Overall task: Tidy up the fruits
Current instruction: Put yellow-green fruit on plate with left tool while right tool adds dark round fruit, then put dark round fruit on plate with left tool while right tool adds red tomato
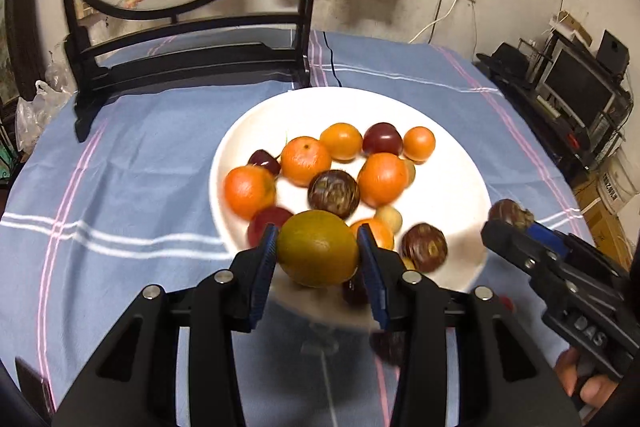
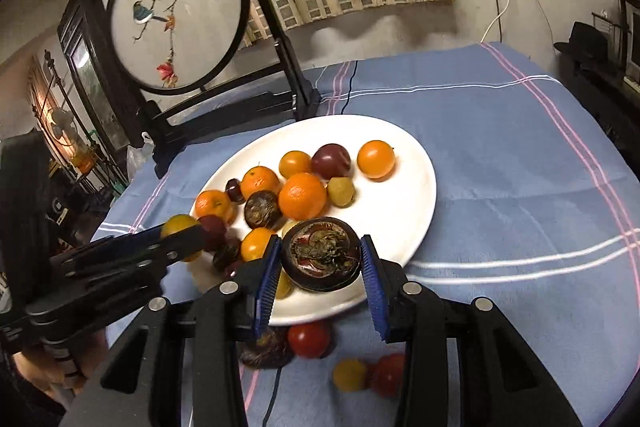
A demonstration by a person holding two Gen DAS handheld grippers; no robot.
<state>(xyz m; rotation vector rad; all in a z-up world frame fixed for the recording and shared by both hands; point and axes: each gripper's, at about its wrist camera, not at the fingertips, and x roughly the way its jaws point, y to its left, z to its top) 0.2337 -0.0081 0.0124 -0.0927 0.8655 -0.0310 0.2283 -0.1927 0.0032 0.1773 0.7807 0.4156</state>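
Observation:
A white plate (image 1: 448, 155) holds several oranges, dark red plums and brown water chestnuts; it also shows in the right wrist view (image 2: 404, 195). My left gripper (image 1: 318, 251) is shut on a yellow-green fruit (image 1: 318, 253) above the plate's near rim. My right gripper (image 2: 320, 259) is shut on a dark brown water chestnut (image 2: 322, 253) above the plate's near edge. The right gripper shows in the left wrist view (image 1: 508, 217) beside the plate's right rim. The left gripper shows in the right wrist view (image 2: 180, 233) at the plate's left.
A black-framed round embroidered screen (image 2: 176, 15) stands behind the plate on the blue cloth (image 2: 520, 147). Loose fruits lie on the cloth in front of the plate: a red tomato (image 2: 308, 339), a yellow one (image 2: 350, 375), another red one (image 2: 390, 373), a brown one (image 2: 266, 349).

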